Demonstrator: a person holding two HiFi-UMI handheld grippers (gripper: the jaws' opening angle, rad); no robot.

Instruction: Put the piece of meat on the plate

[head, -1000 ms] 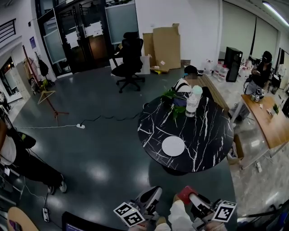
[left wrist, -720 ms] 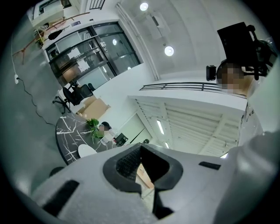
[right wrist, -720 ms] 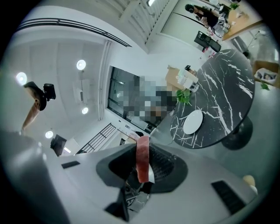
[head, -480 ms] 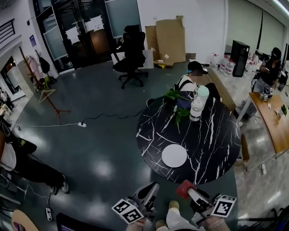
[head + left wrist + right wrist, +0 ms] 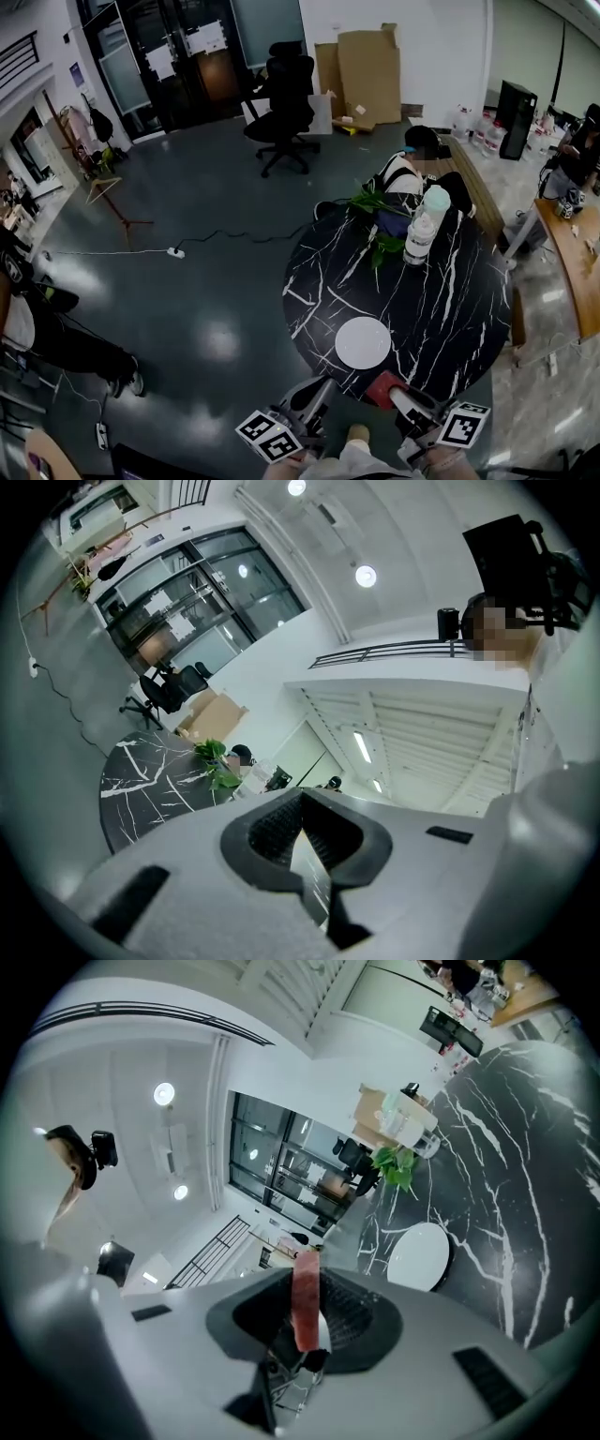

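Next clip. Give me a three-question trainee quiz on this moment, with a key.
1. True or false: the piece of meat already lies on the plate.
2. Which tool grips the meat?
3. The round table has a top that is: A plain wood; B black with white veins; C clear glass.
Key: 1 false, the plate is bare. 2 the right tool. 3 B.
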